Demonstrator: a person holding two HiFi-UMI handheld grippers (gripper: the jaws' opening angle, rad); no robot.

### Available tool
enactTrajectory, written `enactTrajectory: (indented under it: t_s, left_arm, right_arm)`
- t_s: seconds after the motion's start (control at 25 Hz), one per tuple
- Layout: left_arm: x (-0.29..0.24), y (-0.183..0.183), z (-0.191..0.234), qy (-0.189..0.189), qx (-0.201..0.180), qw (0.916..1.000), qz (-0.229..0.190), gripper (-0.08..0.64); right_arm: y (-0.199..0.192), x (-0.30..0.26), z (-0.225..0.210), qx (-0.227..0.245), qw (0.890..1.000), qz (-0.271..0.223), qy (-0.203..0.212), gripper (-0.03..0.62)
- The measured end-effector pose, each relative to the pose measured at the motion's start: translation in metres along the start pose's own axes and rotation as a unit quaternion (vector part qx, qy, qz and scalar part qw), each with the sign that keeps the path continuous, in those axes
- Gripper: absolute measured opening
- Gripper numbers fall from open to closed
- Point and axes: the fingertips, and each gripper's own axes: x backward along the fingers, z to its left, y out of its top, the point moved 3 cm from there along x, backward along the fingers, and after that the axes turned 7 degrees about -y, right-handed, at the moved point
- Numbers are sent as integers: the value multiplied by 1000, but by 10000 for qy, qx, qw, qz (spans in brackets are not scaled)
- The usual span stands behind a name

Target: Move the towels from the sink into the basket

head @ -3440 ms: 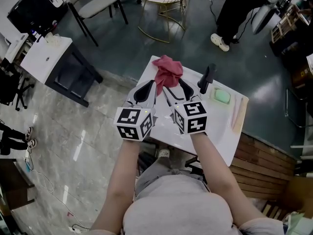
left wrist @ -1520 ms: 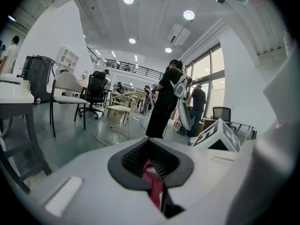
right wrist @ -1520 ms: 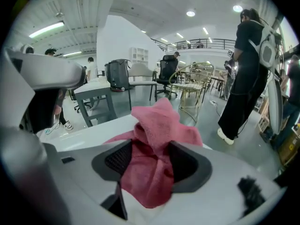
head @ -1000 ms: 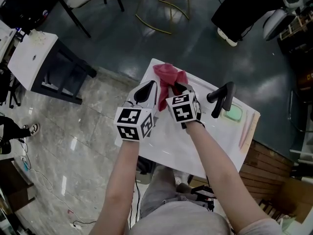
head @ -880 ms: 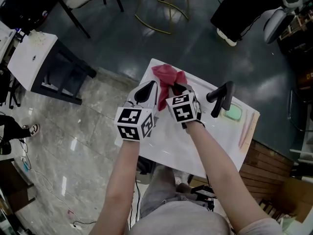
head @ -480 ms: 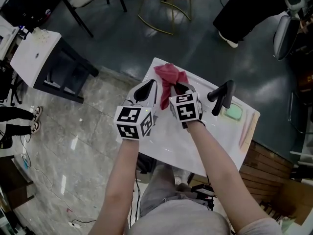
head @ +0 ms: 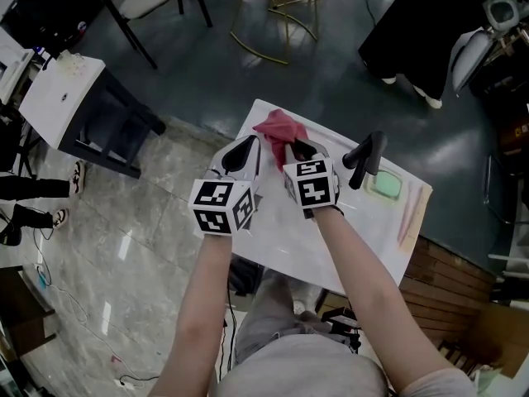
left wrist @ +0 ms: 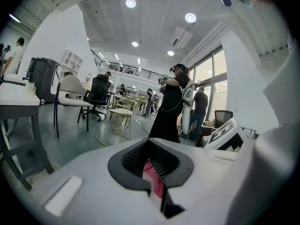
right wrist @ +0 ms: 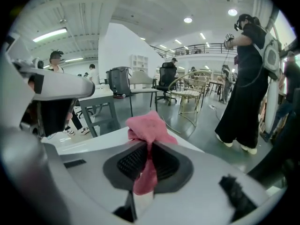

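Head view: a pink towel [head: 279,127] sits bunched at the far left corner of the white sink [head: 364,230], left of the black tap [head: 364,157].
Right tongs [right wrist: 149,150]: the jaws have just been closing and now pinch the towel. The cloth bulges out past the tips and a tail hangs behind the pads.
Left tongs [left wrist: 149,148]: the jaws are drawn in to a slit, with a pink strip of the towel caught in it.
Done: the towel is gripped, so this looks like the pick-up stage.
Left: the whole carry and drop remain. No basket is in view, and I cannot tell whether more towels are waiting.
Pose: both forearms [head: 207,288] reach forward side by side over the near edge. The tongs converge on the towel, the right tipped down more steeply and the left close to level.
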Motion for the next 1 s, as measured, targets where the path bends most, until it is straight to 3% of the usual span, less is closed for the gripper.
enactTrajectory:
  t_s: [1.0]
  left_arm:
    - [39,34,-58,-23,-314,9990,-322,5]
  right_arm:
    - [31,89,0,-50,9966,-818,77,52]
